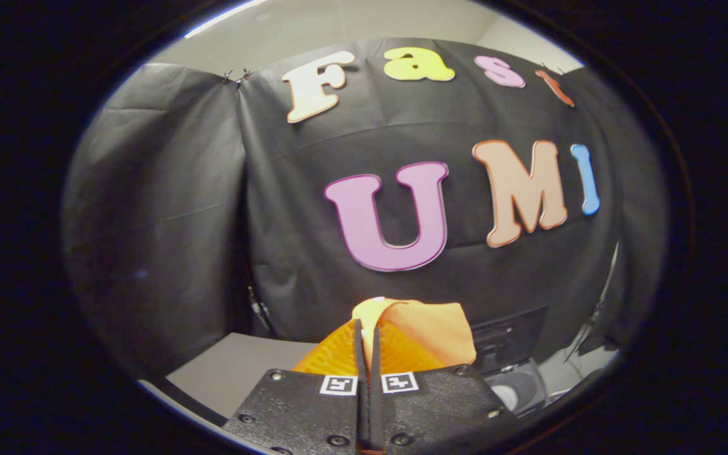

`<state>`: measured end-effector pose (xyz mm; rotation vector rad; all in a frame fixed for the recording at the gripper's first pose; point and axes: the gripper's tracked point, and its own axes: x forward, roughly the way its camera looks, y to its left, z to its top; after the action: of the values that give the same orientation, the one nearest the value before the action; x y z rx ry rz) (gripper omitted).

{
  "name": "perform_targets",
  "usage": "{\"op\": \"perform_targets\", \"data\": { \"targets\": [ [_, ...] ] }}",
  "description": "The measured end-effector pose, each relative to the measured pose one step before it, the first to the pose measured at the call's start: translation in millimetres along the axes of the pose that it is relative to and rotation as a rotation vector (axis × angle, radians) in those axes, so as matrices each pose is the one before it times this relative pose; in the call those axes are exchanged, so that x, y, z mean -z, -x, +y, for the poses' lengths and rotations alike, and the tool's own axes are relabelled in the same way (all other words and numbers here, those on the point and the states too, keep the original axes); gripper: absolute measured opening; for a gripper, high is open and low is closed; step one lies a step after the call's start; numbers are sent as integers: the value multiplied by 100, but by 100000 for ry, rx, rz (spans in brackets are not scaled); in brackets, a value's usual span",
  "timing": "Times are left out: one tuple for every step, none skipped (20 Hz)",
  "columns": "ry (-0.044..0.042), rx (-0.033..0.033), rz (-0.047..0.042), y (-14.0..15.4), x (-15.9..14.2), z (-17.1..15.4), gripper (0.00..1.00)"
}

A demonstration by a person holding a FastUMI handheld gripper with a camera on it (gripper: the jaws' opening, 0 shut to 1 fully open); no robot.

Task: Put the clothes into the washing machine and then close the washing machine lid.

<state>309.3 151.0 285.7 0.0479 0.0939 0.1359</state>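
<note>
My gripper (367,327) is raised, with its two fingers pressed nearly together. They are shut on an orange cloth (435,330), which bunches up over the fingertips and spills to their right. A paler yellow fold of the cloth shows right at the tips. Below and to the right of the fingers sits the washing machine (508,341), a dark control panel with its open tub (519,390) seen partly past the gripper body. Its lid is hidden from me.
A grey tabletop (237,366) lies low to the left of the fingers. The black cloth wall (168,208) of the booth stands close ahead and wraps round both sides.
</note>
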Motion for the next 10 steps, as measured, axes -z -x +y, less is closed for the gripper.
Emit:
{"op": "perform_targets", "data": {
  "targets": [
    [1806,2783,-3401,161,-529,-1054,0],
    [1590,2440,-2545,-51,-255,-883,0],
    [1277,2526,-1586,-6,118,-1065,0],
    [1029,1793,-718,-141,306,-828,0],
    [638,1684,-359,-108,342,-939,0],
    [758,1196,899,-282,554,-826,0],
    [294,523,626,-402,896,-552,0],
    [534,28,2249,-372,1177,-535,0],
    [6,728,1023,-151,1267,-718,0],
    [-691,1082,1863,-278,1243,-808,0]
  ]
}}
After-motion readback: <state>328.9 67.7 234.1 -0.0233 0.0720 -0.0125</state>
